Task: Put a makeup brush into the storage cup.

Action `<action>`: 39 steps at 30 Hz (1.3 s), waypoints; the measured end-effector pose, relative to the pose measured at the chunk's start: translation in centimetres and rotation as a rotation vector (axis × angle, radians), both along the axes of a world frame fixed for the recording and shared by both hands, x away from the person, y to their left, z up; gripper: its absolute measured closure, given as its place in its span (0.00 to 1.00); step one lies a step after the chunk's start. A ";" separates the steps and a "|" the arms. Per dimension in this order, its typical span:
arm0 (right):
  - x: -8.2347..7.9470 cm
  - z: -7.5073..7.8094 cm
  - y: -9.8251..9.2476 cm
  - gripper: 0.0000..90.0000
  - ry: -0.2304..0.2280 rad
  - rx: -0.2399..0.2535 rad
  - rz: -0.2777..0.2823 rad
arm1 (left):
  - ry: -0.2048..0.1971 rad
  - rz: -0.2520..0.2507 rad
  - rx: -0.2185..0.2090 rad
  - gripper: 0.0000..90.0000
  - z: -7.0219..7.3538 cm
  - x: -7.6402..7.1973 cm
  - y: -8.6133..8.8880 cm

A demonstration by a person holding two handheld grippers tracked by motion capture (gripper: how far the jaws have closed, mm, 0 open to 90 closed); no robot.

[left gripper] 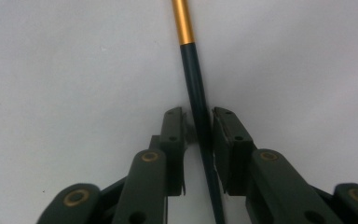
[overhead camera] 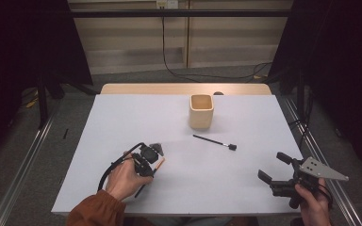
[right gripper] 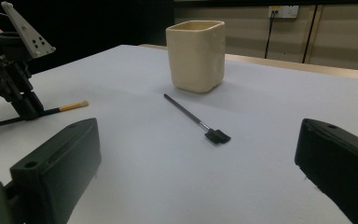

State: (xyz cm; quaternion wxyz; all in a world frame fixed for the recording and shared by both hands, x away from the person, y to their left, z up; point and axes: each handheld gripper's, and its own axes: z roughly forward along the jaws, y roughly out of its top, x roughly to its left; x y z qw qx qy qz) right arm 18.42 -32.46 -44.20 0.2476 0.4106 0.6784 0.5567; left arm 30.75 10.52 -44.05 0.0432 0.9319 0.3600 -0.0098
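My left gripper (left gripper: 199, 128) had its jaws nearly closed around the gold-banded brush (left gripper: 195, 93) lying on the white bench (overhead camera: 179, 188); my right gripper (right gripper: 196, 182) gaped wide, empty.

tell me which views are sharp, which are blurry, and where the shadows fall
High view: dim and even, dark at the side edges, the cup casting a faint shadow. Left gripper view: soft close up, the left gripper blurred around the brush handle, with the gold band mildly glaring. Right gripper view: the near jaws are out of focus, while the cup and black brush are crisper.
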 end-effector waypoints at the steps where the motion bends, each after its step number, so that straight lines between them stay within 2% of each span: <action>1: 0.0 0.0 0.0 0.00 0.000 0.000 0.000 | 0.002 -0.002 0.000 0.88 0.0 0.0 0.0; 3: 0.0 0.0 0.0 0.00 0.000 0.000 0.000 | 0.007 -0.008 -0.003 0.93 0.0 0.0 0.0; 10: 0.0 0.0 0.0 0.00 -0.001 0.000 -0.001 | 0.025 0.005 -0.024 0.93 0.0 0.3 0.3; 13: 0.0 0.0 0.0 0.00 -0.001 -0.001 0.000 | 0.032 0.018 -0.050 0.93 0.0 0.3 0.7; 16: 0.0 0.0 0.0 0.00 -0.001 -0.001 -0.001 | 0.040 0.010 -0.069 0.93 0.1 0.5 1.1; 21: 0.0 0.0 0.0 0.00 0.000 0.000 -0.004 | 0.027 0.022 -0.085 0.93 0.1 0.4 1.2; 32: -0.1 0.0 0.1 0.00 -0.001 0.000 -0.007 | -0.010 0.049 -0.207 0.94 0.8 0.5 2.1; 37: -0.2 0.0 0.0 0.00 -0.001 -0.001 -0.012 | -0.053 0.045 -0.277 0.94 1.3 0.2 2.5; 39: -0.2 0.0 0.0 0.00 -0.002 -0.001 -0.014 | -0.070 0.039 -0.317 0.94 1.4 0.2 2.7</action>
